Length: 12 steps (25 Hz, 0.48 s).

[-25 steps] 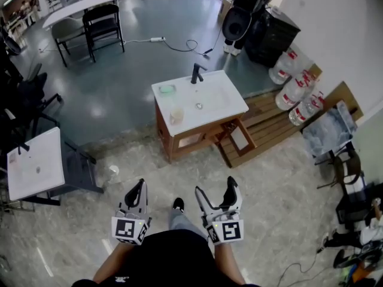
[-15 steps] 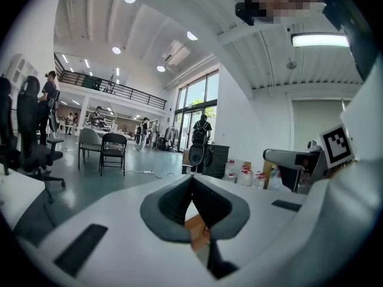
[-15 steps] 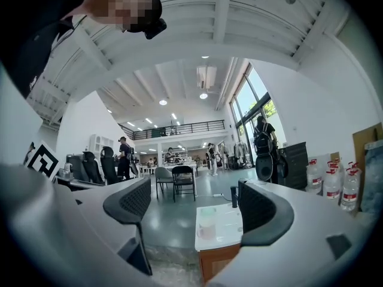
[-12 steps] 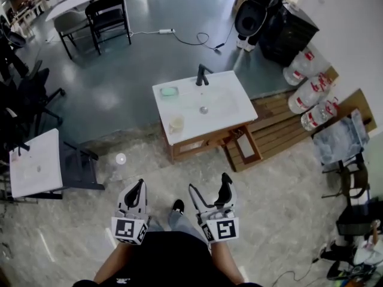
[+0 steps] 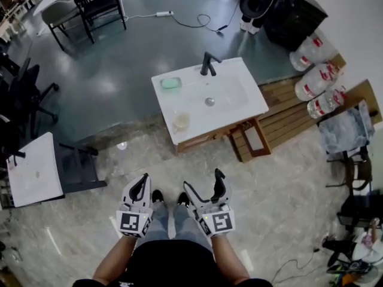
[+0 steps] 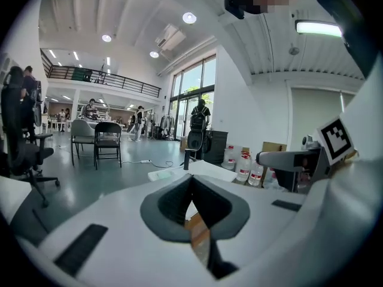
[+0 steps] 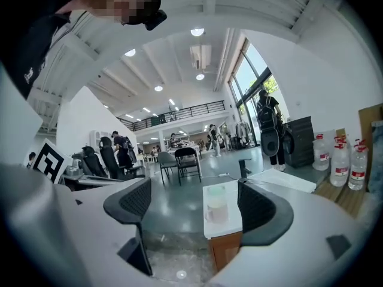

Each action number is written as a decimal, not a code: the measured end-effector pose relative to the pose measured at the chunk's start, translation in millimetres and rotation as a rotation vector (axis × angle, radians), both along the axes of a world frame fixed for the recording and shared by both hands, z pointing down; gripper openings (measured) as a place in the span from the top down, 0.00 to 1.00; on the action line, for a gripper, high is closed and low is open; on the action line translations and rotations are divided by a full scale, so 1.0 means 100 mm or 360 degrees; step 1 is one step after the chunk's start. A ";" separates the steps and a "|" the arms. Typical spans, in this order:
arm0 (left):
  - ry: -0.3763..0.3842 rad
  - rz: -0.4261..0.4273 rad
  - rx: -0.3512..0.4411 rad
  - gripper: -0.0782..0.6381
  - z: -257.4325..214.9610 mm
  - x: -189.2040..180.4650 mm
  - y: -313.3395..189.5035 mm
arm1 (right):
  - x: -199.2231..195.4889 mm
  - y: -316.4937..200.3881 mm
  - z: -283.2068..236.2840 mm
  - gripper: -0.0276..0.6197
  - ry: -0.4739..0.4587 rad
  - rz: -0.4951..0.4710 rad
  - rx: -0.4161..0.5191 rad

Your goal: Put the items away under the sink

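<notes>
Left gripper [image 5: 142,181] pinched closed on nothing, right gripper [image 5: 203,182] wide apart and empty, both well short of the sink [image 5: 254,102], whose top holds 1 translucent cup [image 5: 181,121] and 1 green block [image 5: 170,83]; cup likely light, stiff, slippery, so pinch its wall.

Ceiling lights [image 6: 189,18] and tall windows [image 6: 191,94] are lighting the hall brightly and evenly. The floor [image 5: 119,82] is throwing back soft glare. Both gripper views are bending strongly toward dark round edges, and the left hand-held gripper [image 6: 191,178] and right hand-held gripper [image 7: 192,196] are blurring near the lens.
</notes>
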<state>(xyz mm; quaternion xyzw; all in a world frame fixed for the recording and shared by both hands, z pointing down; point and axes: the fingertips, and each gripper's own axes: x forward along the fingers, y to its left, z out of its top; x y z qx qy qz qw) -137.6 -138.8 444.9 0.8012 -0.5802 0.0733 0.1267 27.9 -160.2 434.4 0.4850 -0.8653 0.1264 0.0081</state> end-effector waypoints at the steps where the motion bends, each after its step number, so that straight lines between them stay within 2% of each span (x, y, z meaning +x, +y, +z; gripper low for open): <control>1: -0.0014 0.0023 -0.0005 0.88 0.10 -0.03 -0.06 | -0.08 -0.07 0.11 0.27 0.0006 -0.0011 -0.0023; 4: -0.0044 0.0034 -0.0053 0.88 0.41 -0.17 -0.23 | -0.29 -0.25 0.46 0.27 0.0021 -0.0036 -0.0085; 9: -0.0015 -0.0042 -0.0155 0.88 0.92 -0.40 -0.55 | -0.59 -0.59 1.07 0.27 0.0059 -0.0058 -0.0180; 12: -0.0017 -0.0056 -0.0180 0.88 1.20 -0.45 -0.74 | -0.73 -0.84 1.37 0.31 0.0088 -0.0067 -0.0227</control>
